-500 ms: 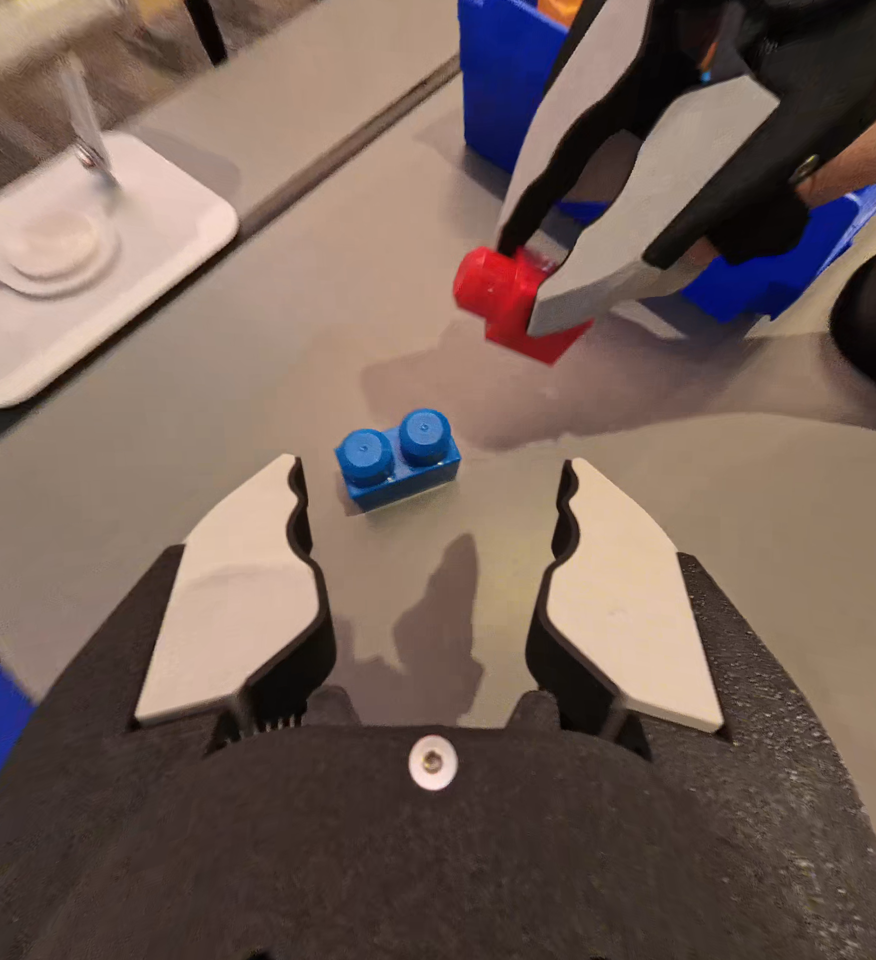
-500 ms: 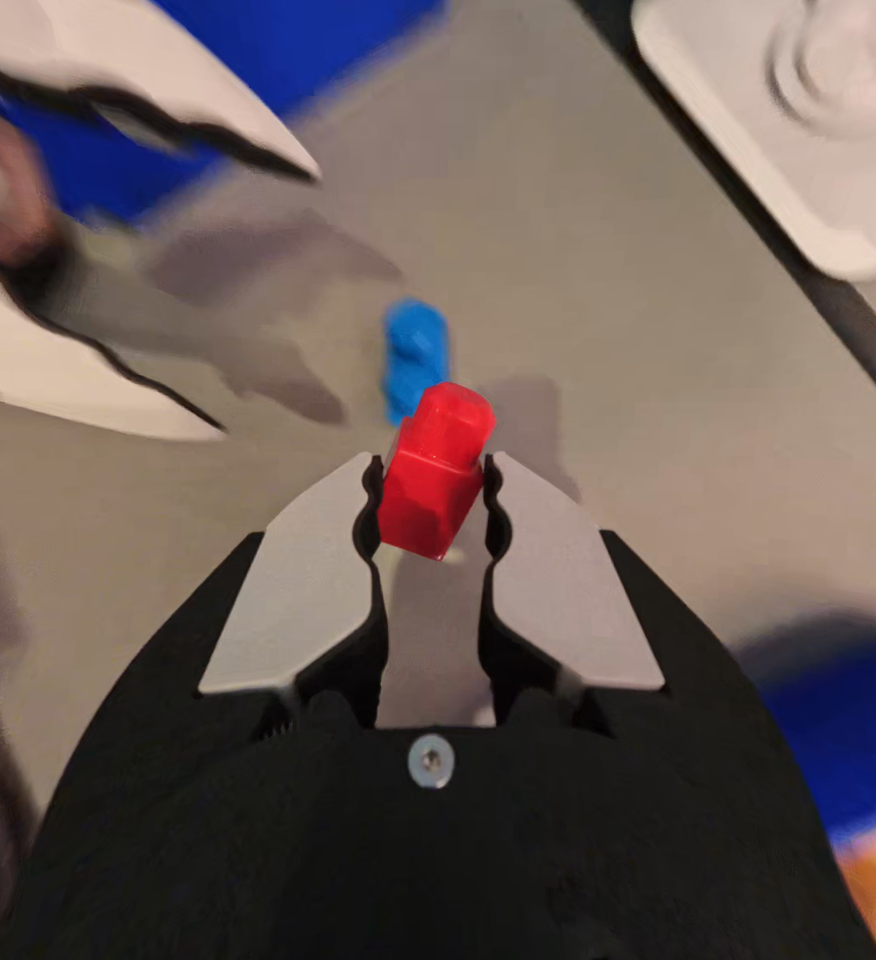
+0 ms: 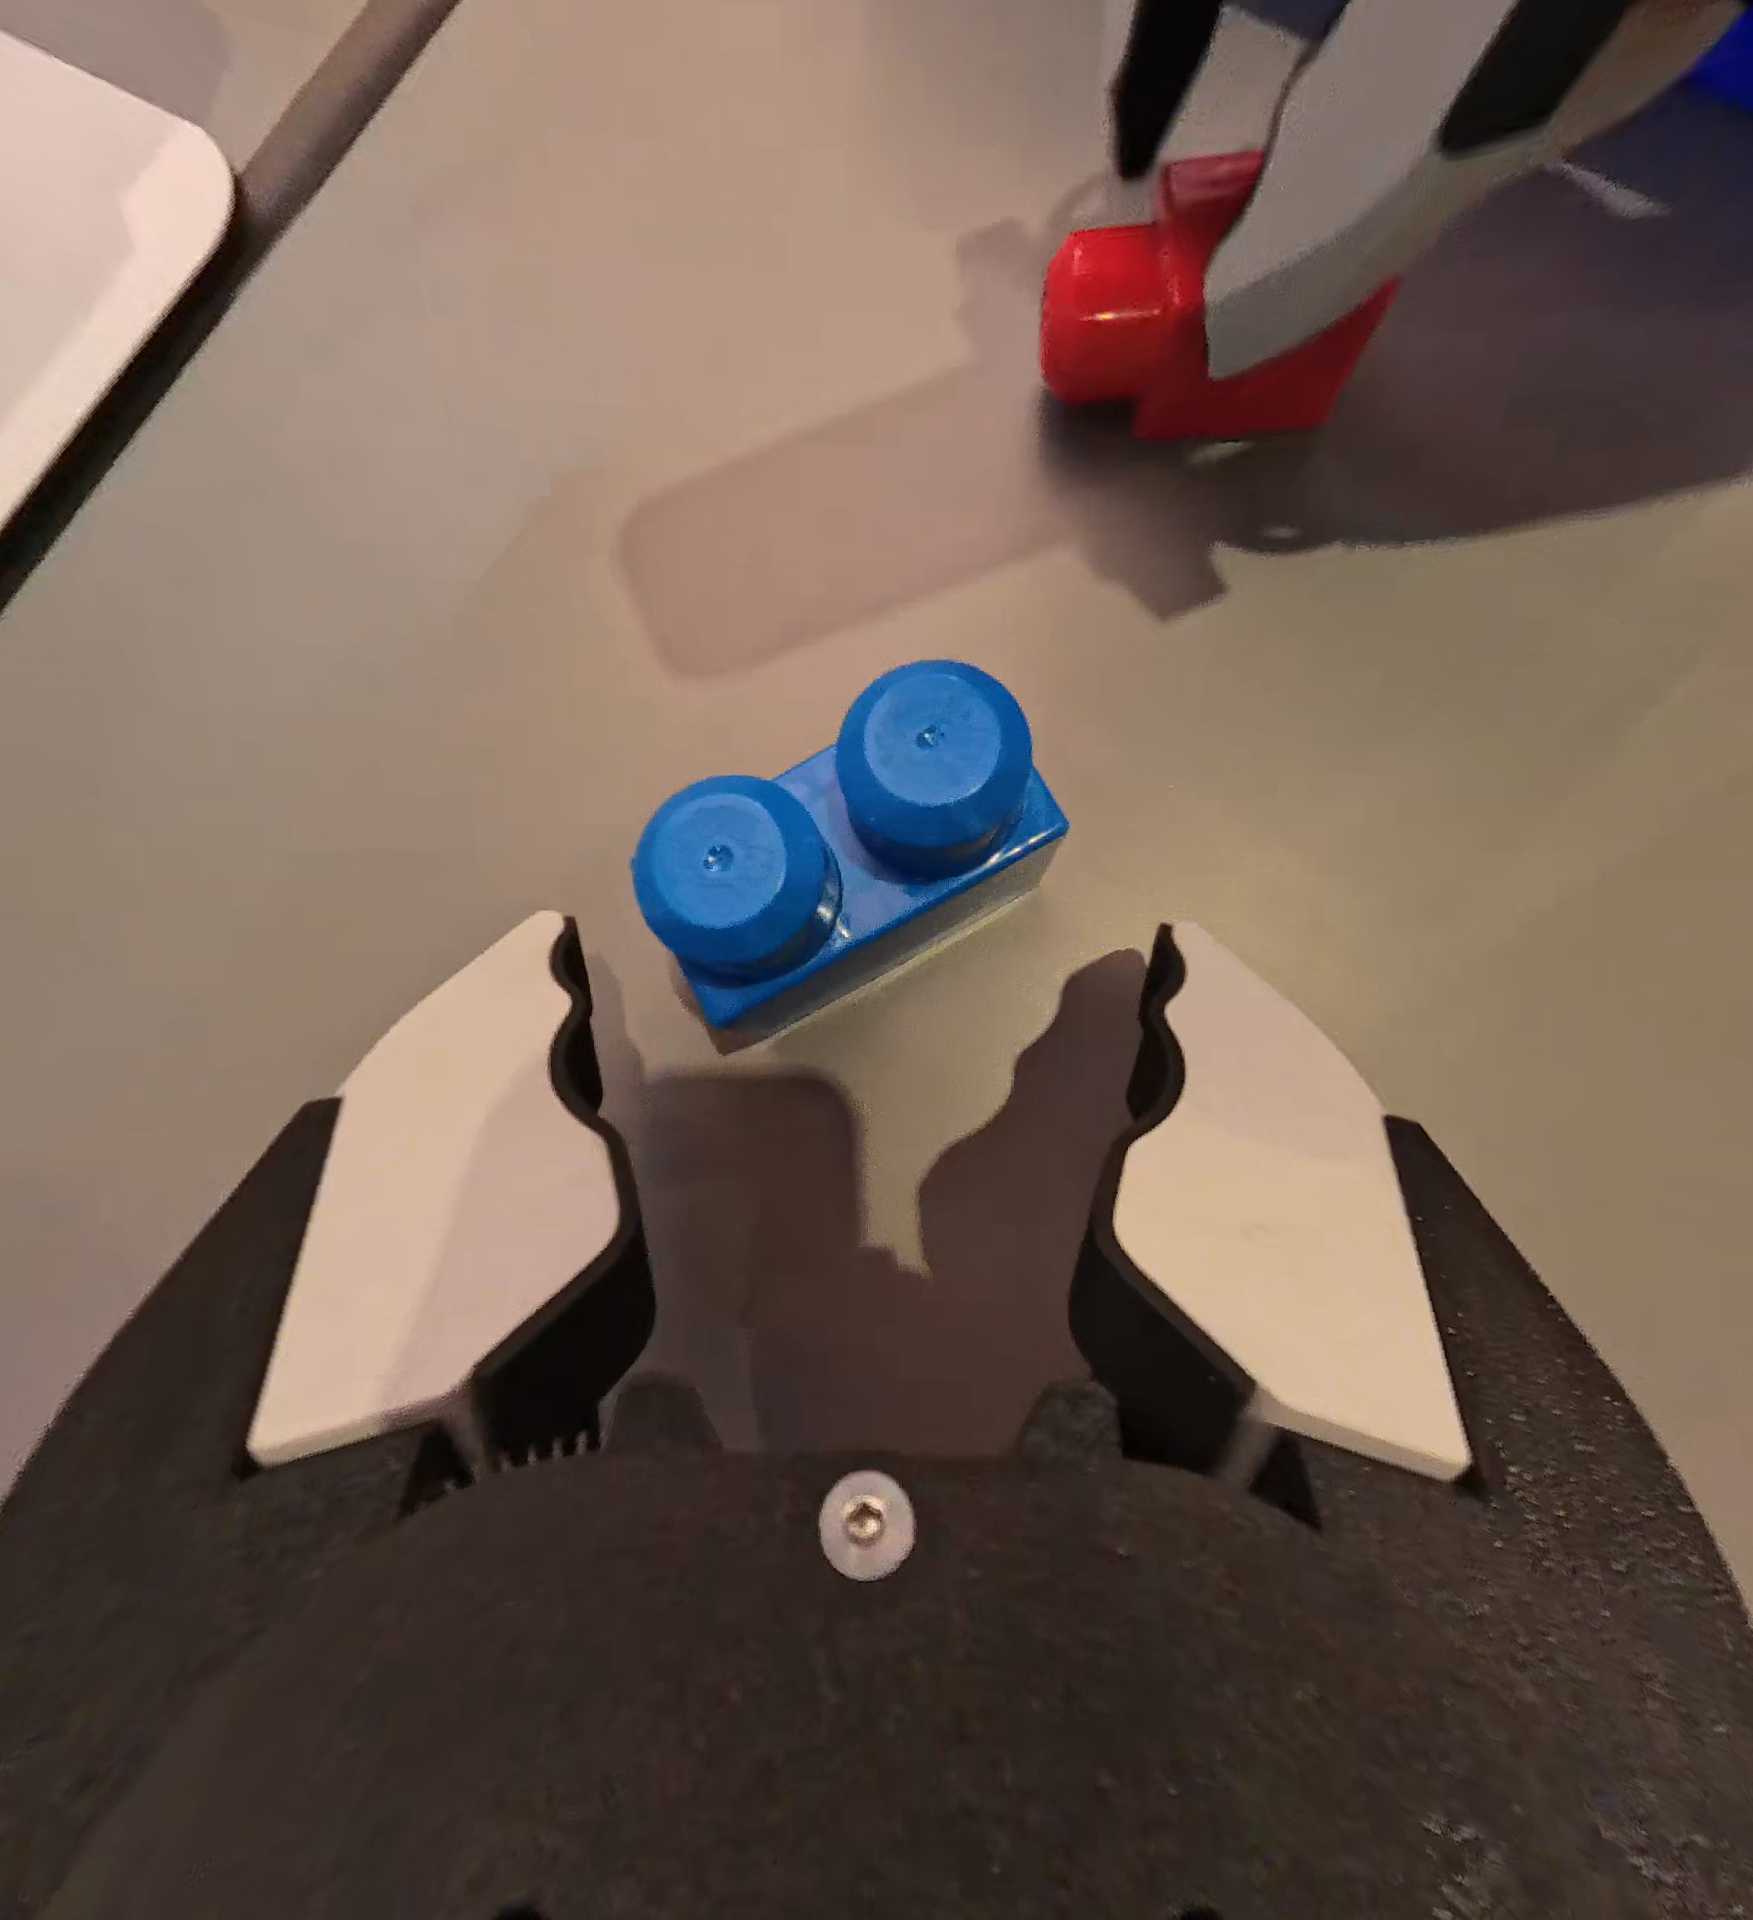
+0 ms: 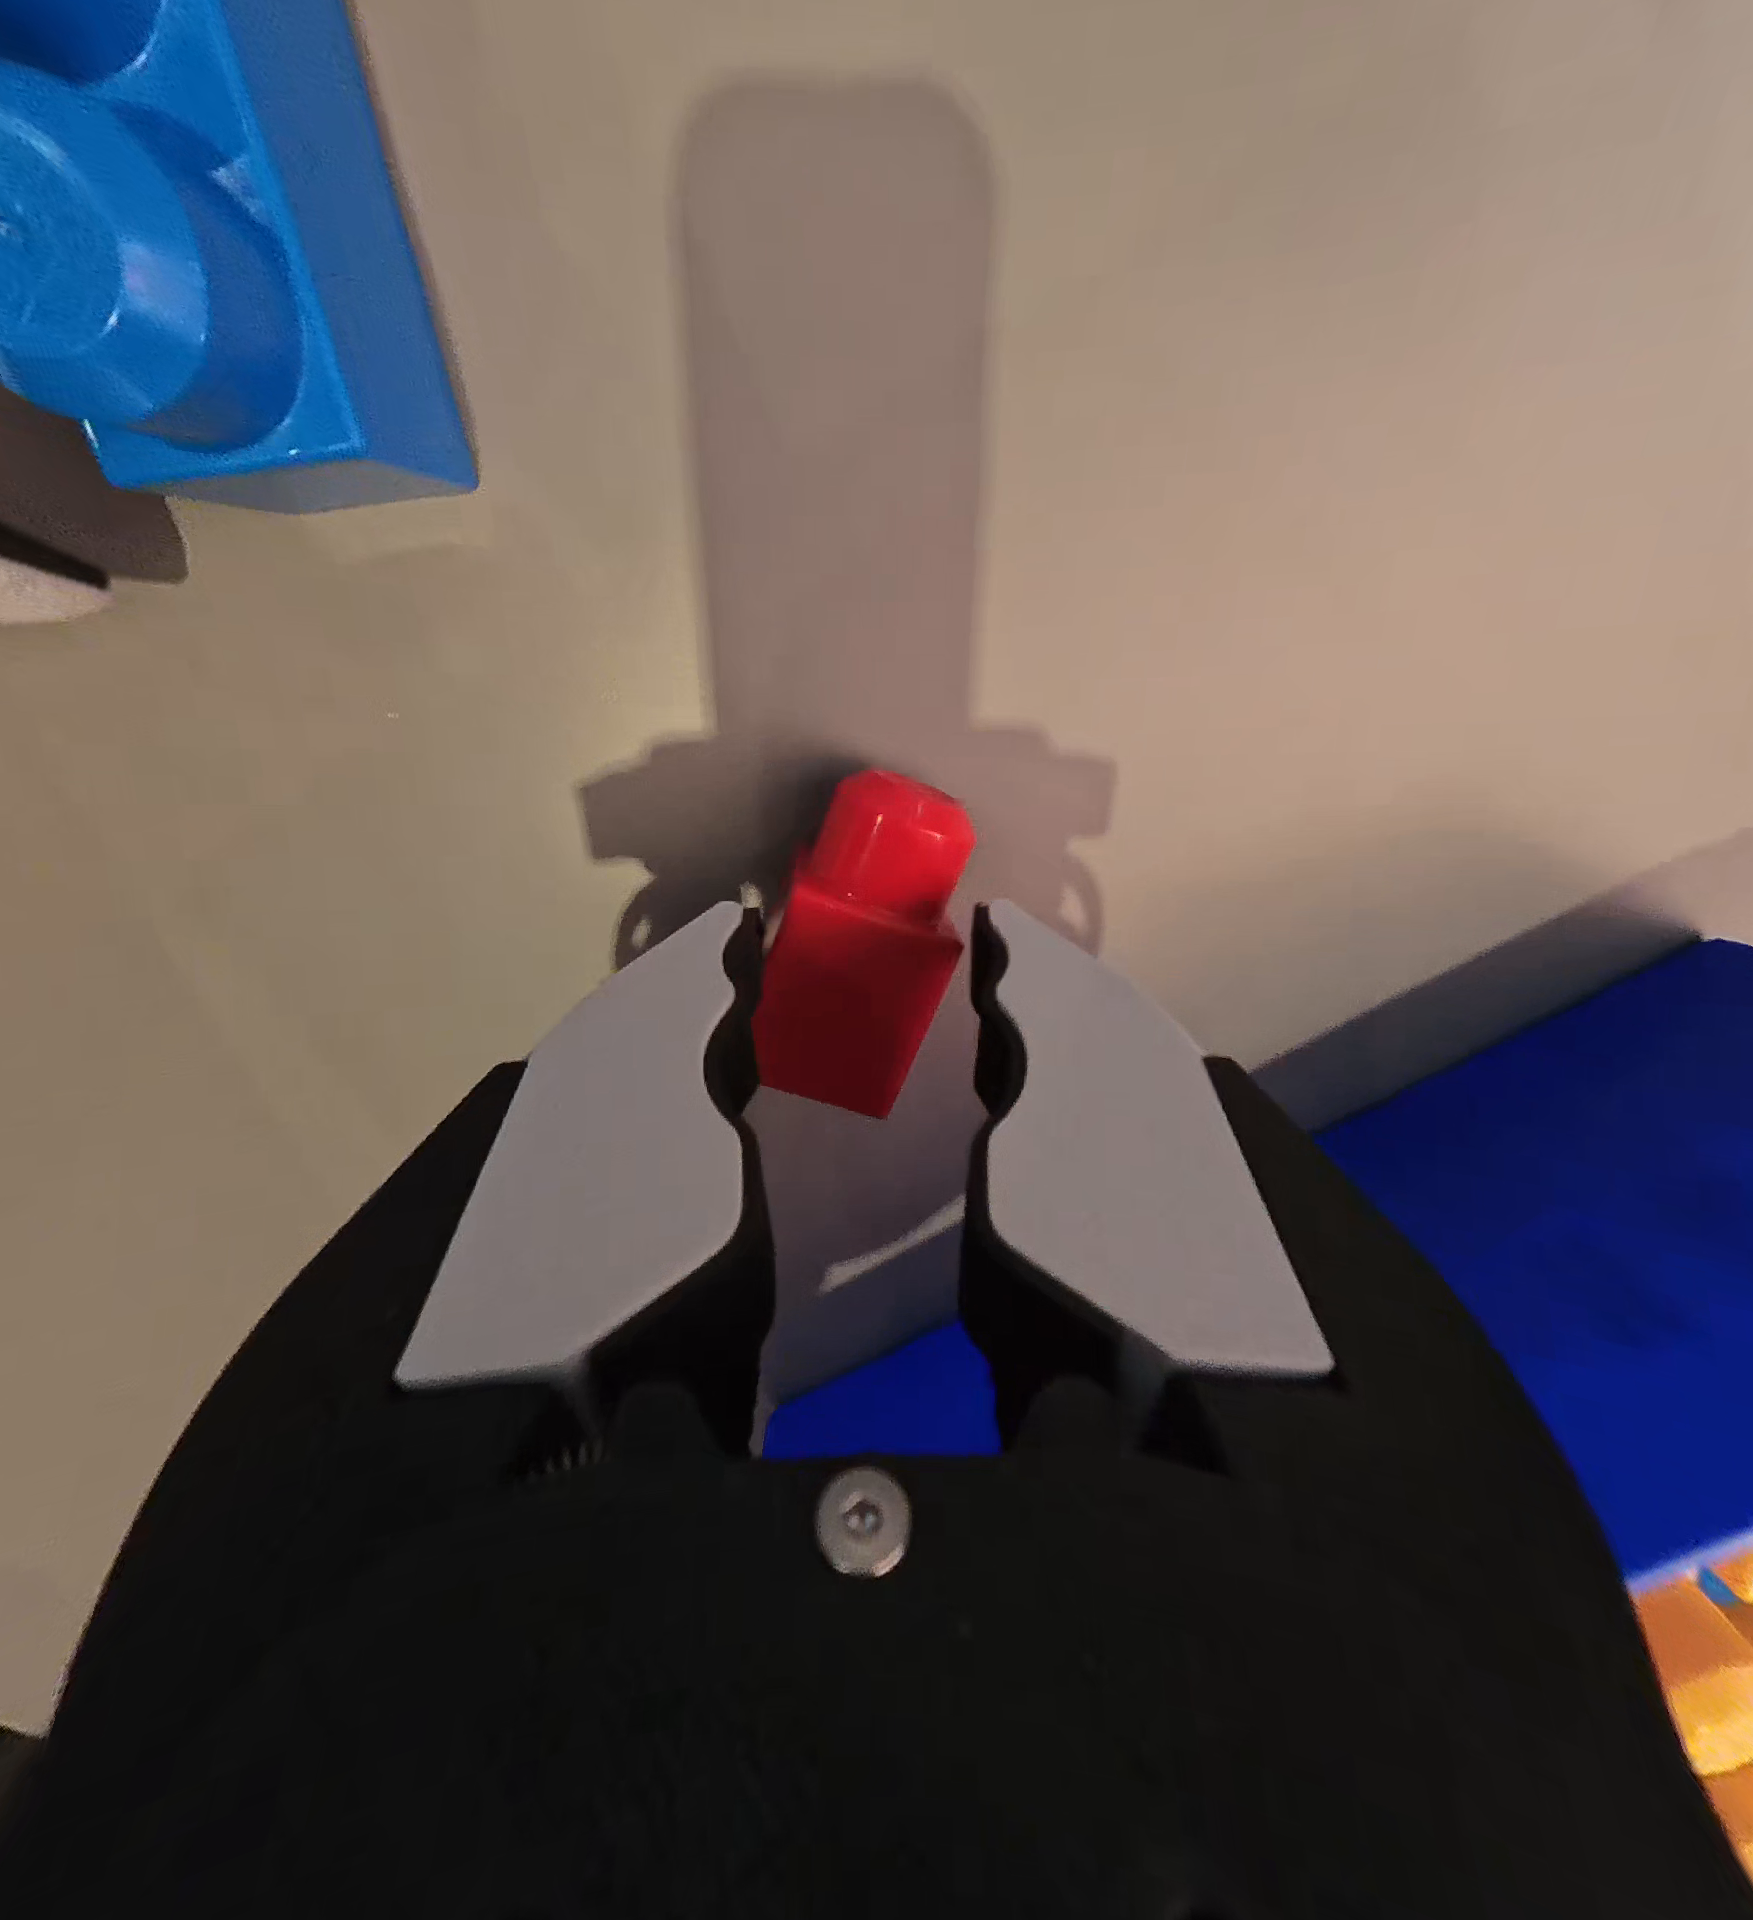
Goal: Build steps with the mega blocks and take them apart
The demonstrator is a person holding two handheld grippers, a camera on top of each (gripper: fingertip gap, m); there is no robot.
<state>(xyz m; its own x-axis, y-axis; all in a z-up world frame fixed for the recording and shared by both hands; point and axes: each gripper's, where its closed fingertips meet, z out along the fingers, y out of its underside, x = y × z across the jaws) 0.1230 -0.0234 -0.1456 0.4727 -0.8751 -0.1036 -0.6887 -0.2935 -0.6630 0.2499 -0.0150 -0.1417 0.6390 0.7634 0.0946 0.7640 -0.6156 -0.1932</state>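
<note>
**Blue block waits between spread fingers, red block at the other claw**

The left gripper [image 3: 867, 940] hovers low over the grey tabletop [image 3: 352, 644], its 2 fingers spread wide apart and holding nothing. Just beyond its fingertips a blue plastic brick with 2 round studs [image 3: 846, 857] sits upright on the table, angled slightly.

Farther off, the right gripper [image 4: 861, 914] has a small red plastic block with 1 stud [image 4: 856, 987] between its fingers, tipped on its side, stud pointing away. A thin gap shows on the right-hand finger, so I cannot tell whether the claw truly clamps it. The block is low by the table.

A blue bin [image 4: 1630, 1195] stands beside that gripper, and a white tray [image 3: 41, 312] lies at the table's far left.
</note>
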